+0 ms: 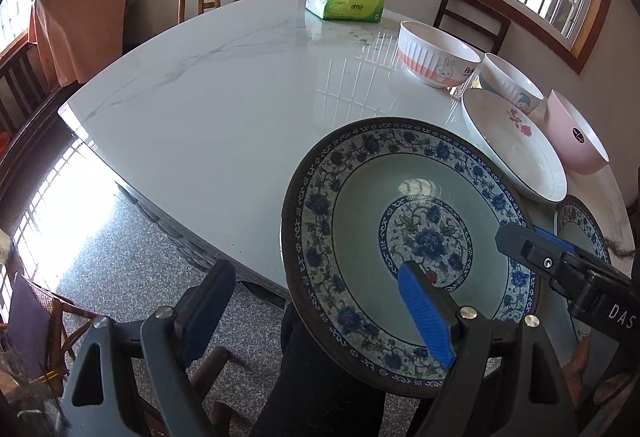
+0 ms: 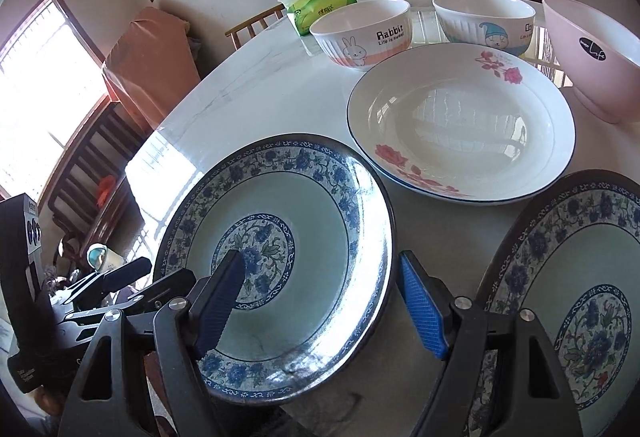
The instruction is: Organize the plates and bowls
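Left wrist view, my left gripper (image 1: 320,305): fingers spread wide, nothing held. The right-hand finger (image 1: 426,313) hangs over the blue floral plate (image 1: 360,221); the left-hand one is out past the table edge, over the floor.
Left wrist view, that plate: at the near edge of the marble table (image 1: 200,97), rim poking out over it a bit.
Left wrist view, around it: white rose plate (image 1: 516,153) just behind to the right, then the rabbit bowl (image 1: 436,55), a second cartoon bowl (image 1: 510,83) and the pink bowl (image 1: 576,137). Green tissue pack (image 1: 344,3) sits well apart at the far side. My other gripper pokes in from the right, over the plate's rim.
Right wrist view, my right gripper (image 2: 320,301): also wide open and empty, the blue floral plate's right rim between the fingers.
Right wrist view, in the way: a second blue floral plate (image 2: 580,277) lies just beside on the right, rose plate close behind both.
Right wrist view, bowls: in a row along the back.
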